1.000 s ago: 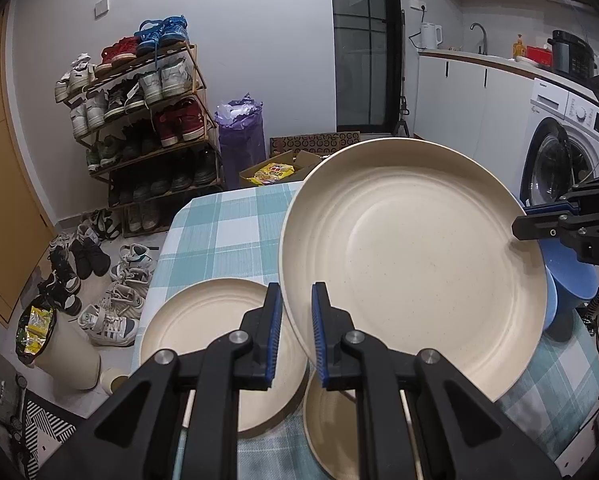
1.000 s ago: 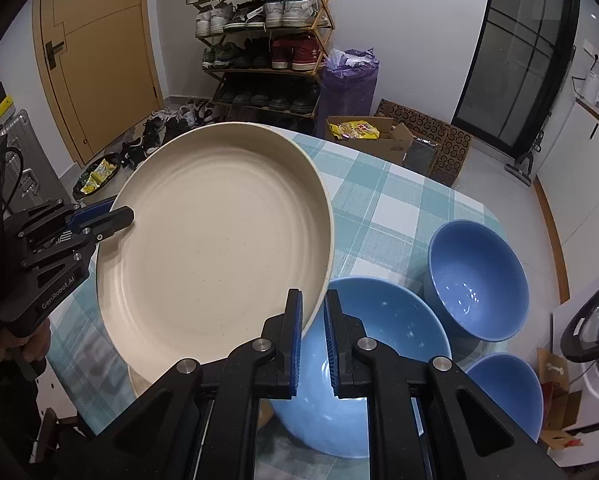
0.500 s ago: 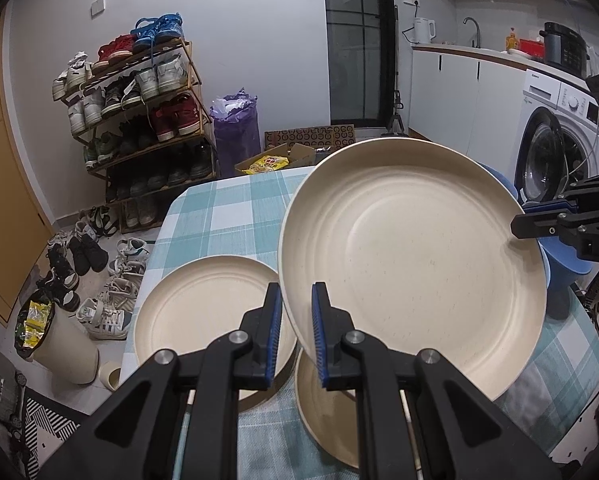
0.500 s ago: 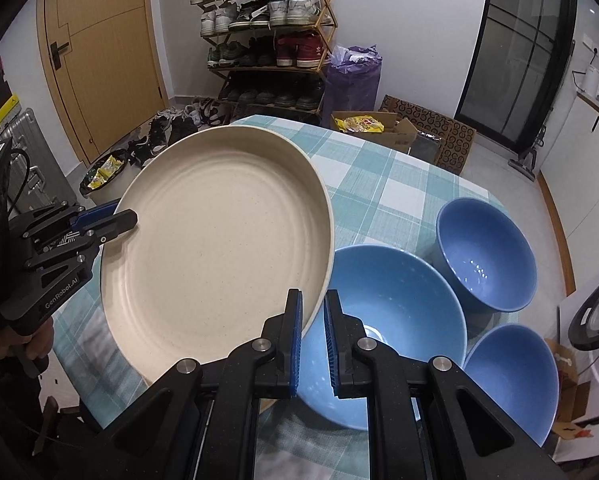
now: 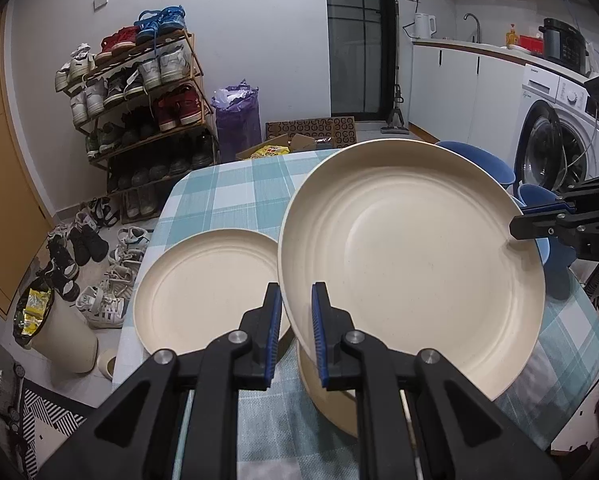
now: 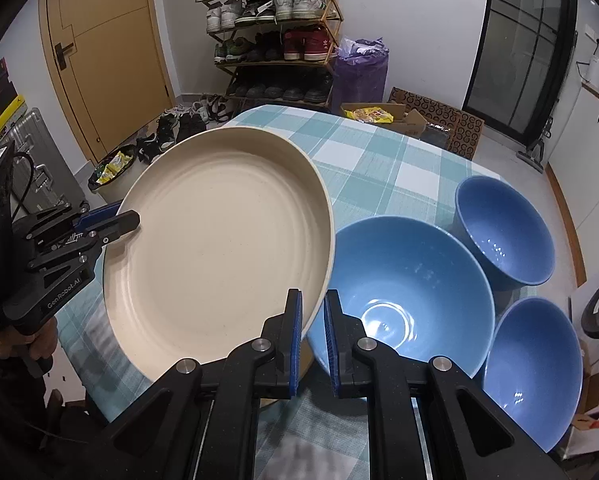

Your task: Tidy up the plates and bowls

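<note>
While both grippers share one load, the large cream plate (image 5: 411,256) hangs tilted above the checked tablecloth (image 5: 227,192).

From the left, a medium cream plate (image 5: 207,288) lies flat on the cloth; just beside it the left gripper (image 5: 295,328) is clamped on the big plate's near rim, over a smaller cream plate (image 5: 331,396) partly hidden beneath. The right gripper (image 6: 311,336) pinches the opposite rim, probably because a dish this wide would tip from one edge. Further right, three blue bowls (image 6: 403,292) wait unstacked. Judging by the layout, the big plate is being moved so the smaller ones can stack on it.
</note>
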Motion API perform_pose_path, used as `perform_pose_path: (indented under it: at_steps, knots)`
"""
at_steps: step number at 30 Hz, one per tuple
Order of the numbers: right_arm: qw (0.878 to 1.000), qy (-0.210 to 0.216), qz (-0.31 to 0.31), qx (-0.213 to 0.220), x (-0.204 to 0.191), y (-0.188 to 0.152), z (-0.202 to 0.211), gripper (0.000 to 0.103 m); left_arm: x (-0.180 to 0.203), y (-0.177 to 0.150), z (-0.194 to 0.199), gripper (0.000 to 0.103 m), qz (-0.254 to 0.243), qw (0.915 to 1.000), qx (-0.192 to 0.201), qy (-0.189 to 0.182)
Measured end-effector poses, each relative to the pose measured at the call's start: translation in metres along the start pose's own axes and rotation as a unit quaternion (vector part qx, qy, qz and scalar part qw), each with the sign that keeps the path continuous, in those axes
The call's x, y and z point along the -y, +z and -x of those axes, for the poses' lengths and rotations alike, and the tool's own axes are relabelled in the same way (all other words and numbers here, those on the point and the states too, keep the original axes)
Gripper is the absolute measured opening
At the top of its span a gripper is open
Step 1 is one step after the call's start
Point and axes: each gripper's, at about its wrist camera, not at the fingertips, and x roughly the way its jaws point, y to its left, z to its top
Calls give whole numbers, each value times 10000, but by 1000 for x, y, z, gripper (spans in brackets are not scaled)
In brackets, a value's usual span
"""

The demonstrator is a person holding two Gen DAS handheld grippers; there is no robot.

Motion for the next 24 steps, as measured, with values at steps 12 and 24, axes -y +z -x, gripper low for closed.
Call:
perform_pose_path:
  at_steps: [12,24]
  knots:
    - [9999,137,-15,-89,-12,-17,-11,11,-2,-17,1,13,-27,9999,-41,126]
    - [9994,227,-153,-197,-15,-37,-24,11,-2,-30,-7,13,64,9998,-150,87]
